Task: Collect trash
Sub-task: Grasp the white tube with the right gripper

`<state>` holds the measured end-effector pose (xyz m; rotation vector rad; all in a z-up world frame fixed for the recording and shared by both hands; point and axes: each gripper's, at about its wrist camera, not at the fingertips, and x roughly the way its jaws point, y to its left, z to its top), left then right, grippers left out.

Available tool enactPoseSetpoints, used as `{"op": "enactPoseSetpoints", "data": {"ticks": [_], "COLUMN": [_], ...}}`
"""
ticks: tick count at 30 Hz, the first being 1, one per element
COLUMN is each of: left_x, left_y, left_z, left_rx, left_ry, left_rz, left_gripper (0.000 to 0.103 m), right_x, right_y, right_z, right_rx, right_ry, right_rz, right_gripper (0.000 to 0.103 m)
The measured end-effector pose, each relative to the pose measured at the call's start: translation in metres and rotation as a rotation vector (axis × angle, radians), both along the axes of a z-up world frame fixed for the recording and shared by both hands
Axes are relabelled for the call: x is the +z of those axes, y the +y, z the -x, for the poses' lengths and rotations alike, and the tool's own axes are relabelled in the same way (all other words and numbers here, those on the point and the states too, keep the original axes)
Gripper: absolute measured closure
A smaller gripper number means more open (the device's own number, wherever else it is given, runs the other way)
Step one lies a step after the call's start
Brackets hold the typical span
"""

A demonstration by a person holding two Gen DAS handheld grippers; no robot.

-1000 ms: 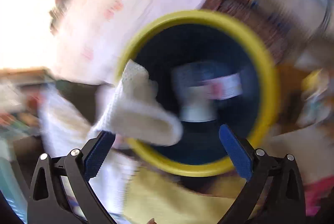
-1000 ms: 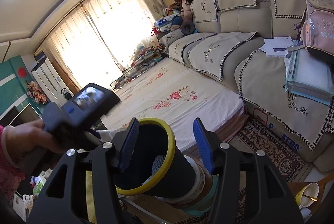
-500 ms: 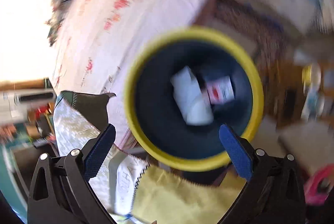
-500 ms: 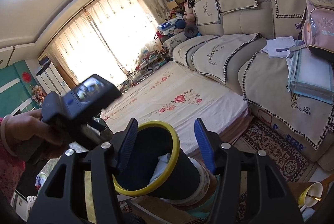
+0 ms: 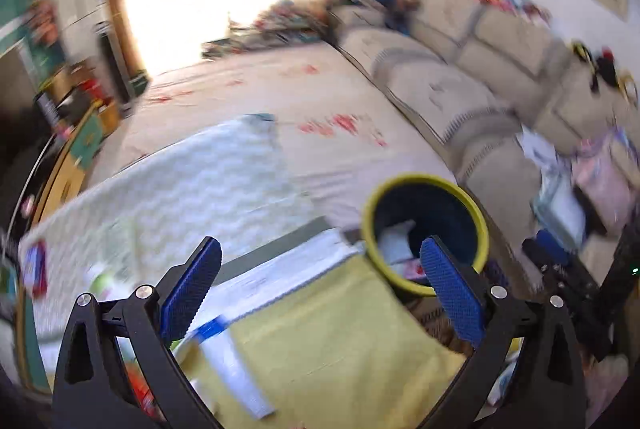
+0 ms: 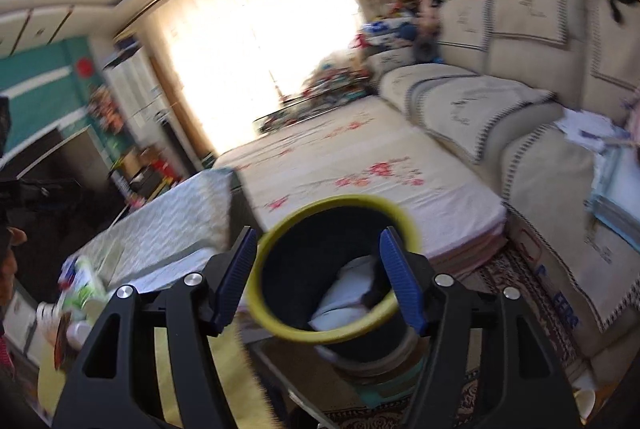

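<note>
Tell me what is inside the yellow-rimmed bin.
Inside the yellow-rimmed bin lies crumpled white paper, with a dark item beside it. The bin wall hides anything deeper.

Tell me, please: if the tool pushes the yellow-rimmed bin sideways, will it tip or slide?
The bin probably tips easily: it looks tall and narrow, wider at its rim than lower down. It is likely light, since only white crumpled paper shows inside. Its base is blurred, so grip is uncertain.

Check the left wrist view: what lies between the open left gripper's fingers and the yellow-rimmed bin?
In the left wrist view, a yellow cloth with a white paper sheet along its far edge fills the stretch from the left gripper to the bin.
</note>
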<state>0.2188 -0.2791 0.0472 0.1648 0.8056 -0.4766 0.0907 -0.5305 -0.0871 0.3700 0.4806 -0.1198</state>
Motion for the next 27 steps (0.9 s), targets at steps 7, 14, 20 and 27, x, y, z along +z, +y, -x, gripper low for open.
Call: {"op": "enactPoseSetpoints", "data": {"ticks": [7,14,20,27], "left_x": [-0.02,-0.062,-0.109,-0.129], "left_y": [0.185,0.292,0.306,0.288], "left_z": [0.061,0.107,0.118,0.113], "left_rx": [0.345,0.5,0.505,0.446], "left_ry": [-0.078,-0.034,0.007,0.043], "left_rz": [0.127,0.171,0.212,0.227], "left_gripper": [0.005,0.005,0.005,0.005], "right_x": [-0.014,-0.044,-0.06,-0.063], "right_y": [0.154,0.259,0.292,0.288], "right_z": [-0.033,-0.063,-0.078,-0.081], "right_rx": [0.412,0.548,0.552,0.548], "right_ry": [0.077,0.204,0.271,0.292], "right_rz": [0.089,0.183,0.231,0.238], "right_gripper": [0.043,0.056,0.068,0.09]}}
